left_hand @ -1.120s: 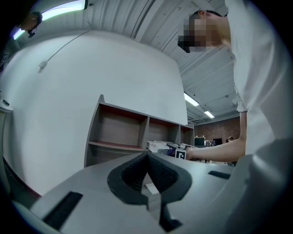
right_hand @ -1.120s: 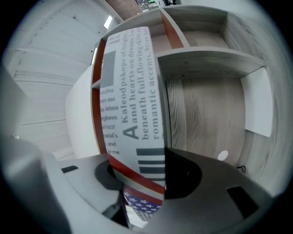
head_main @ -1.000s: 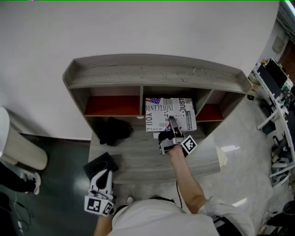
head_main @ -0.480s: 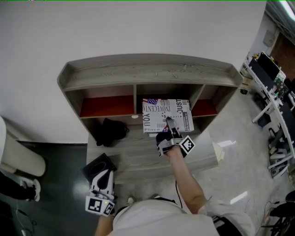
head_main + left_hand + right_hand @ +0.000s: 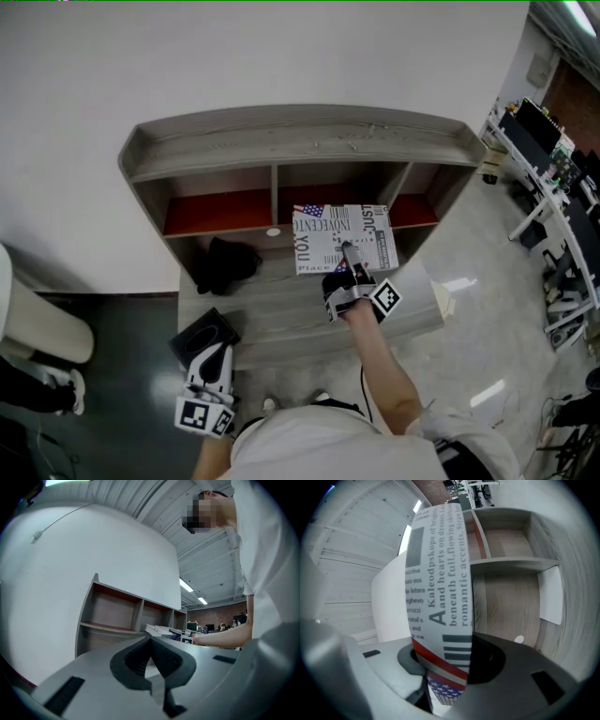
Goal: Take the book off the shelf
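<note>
- Gripping the book [image 5: 343, 231] by its near edge: right hand-held gripper [image 5: 350, 255] clamped on it; book lies flat, partly out of the shelf's [image 5: 300, 141] middle compartment.
- Left hand-held gripper [image 5: 151, 654] closed, empty, well apart.
- Step judged: withdrawal. Next: draw book clear.

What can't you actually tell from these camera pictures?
- Dark lump on the shelf ledge: too small and dark in the head view to identify.
- Middle compartment's floor: the book covers it in the head view.
- Book's full cover text: too small in the head view, partly under the right gripper; cut off in the right gripper view.
</note>
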